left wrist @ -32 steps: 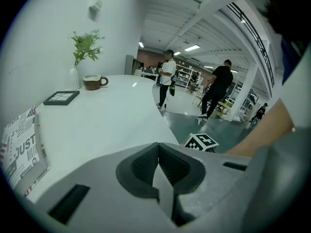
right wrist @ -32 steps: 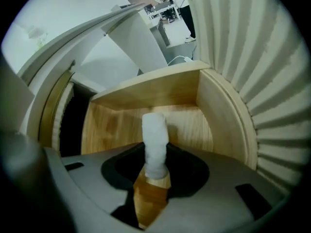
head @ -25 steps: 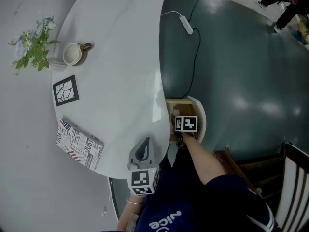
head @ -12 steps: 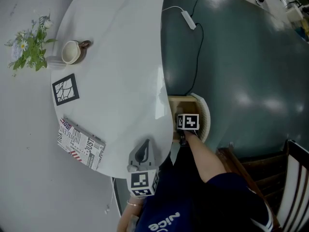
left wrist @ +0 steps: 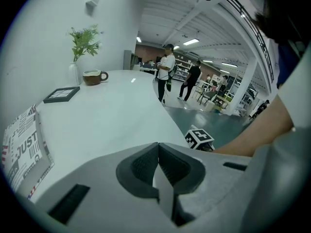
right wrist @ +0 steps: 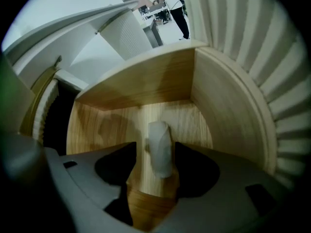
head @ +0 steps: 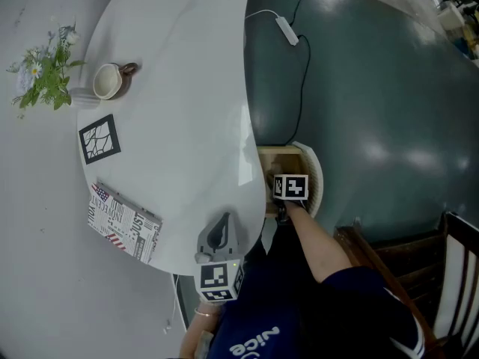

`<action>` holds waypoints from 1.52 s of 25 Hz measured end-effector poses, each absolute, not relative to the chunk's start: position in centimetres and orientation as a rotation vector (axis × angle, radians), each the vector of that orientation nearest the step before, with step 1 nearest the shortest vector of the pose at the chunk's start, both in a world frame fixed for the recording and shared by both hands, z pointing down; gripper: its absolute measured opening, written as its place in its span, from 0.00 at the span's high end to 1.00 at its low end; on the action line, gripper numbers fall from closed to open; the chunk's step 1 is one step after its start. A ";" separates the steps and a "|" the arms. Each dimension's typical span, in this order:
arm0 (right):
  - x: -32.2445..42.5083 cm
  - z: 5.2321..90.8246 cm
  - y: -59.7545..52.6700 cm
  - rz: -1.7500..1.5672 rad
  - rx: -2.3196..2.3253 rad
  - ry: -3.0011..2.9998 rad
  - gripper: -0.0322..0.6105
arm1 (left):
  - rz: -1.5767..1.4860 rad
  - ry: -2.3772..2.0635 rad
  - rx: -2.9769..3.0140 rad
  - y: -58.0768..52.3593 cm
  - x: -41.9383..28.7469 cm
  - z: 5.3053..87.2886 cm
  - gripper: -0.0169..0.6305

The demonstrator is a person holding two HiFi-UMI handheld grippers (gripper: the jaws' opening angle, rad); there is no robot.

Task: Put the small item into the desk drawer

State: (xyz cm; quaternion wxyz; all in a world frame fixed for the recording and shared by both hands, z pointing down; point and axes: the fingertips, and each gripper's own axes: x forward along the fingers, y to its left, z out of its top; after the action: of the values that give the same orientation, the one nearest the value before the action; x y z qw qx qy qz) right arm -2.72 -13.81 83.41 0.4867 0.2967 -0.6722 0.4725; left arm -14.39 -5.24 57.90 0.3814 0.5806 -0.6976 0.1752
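Drawer (right wrist: 97, 125) standing open at table's (head: 179, 88) 3 o'clock; right claw (right wrist: 155, 154), jaws just opening wide, straddling loose small item (right wrist: 159, 137): seemingly light, soft, best gripped mid-length. Left claw (left wrist: 158, 152) closed, empty.

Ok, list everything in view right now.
Rounded table: one, white, head view's left.
Ceramic mug: one, cream, table's far side.
Leafy plant sprig: one, green, beside mug.
Square framed picture: one, black, near mug.
Newsprint-covered book: one, white-black-red, table's left edge.
Power strip with cable: one, white, on floor.
Wooden desk drawer: one, light brown, open beside table.
Small rolled item: one, white, inside drawer.
Wooden chair: one, dark brown, lower right.
Left tool: one, grey, shut, over table edge.
Right tool: one, grey, over drawer; jaws just opening, item between them.
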 end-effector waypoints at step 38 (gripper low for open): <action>-0.1 60.0 -16.2 0.891 0.843 -2.162 0.55 | 0.244 -1.781 1.704 -10.5 -10.1 54.1 0.97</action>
State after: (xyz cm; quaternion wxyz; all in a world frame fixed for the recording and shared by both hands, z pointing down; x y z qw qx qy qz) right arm -0.14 -16.23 60.04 0.3222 0.3209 -0.8235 0.3393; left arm -10.08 -10.50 54.10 0.3261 0.6503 -0.6798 0.0932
